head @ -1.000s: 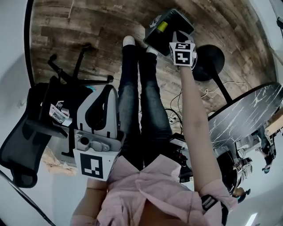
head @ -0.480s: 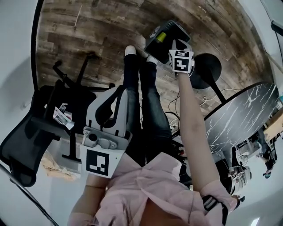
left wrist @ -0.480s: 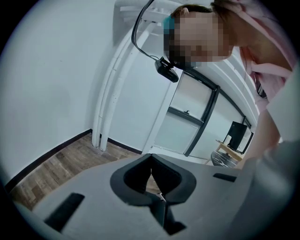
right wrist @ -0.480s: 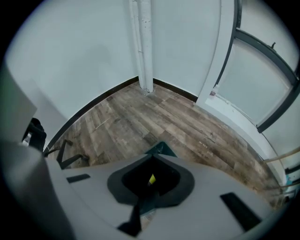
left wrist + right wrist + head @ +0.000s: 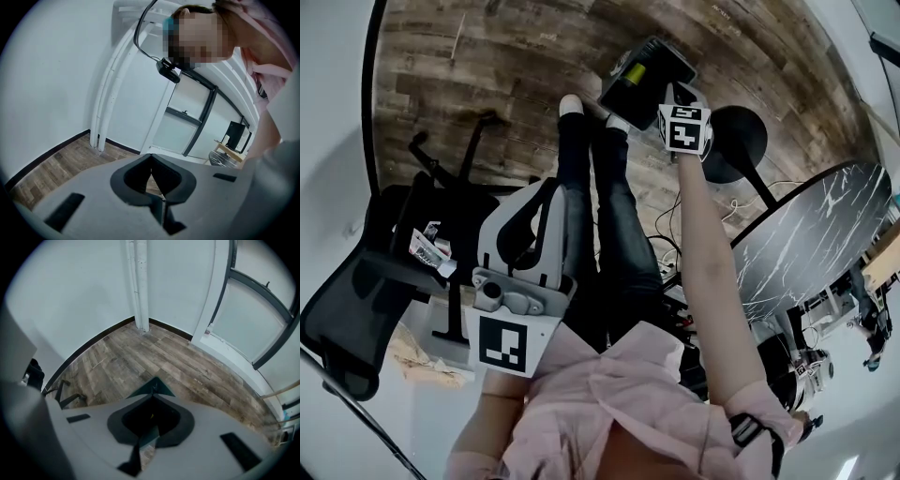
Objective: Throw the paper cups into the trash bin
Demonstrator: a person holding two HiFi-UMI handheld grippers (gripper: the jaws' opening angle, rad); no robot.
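Left tool [image 5: 150,159] is closed on nothing, near-left beside the black office chair [image 5: 356,309]. Right tool [image 5: 153,386], likewise closed and empty, reaches far over the wooden floor [image 5: 506,66].

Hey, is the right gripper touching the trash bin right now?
Cannot tell. In the head view the right gripper overlaps the rim of the trash bin from above, hiding any gap; the right gripper view shows no bin, just floor.

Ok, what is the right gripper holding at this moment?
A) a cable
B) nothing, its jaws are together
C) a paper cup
B: in the right gripper view, the right gripper has its jaws meeting at the tips, with only the wooden floor beyond them.
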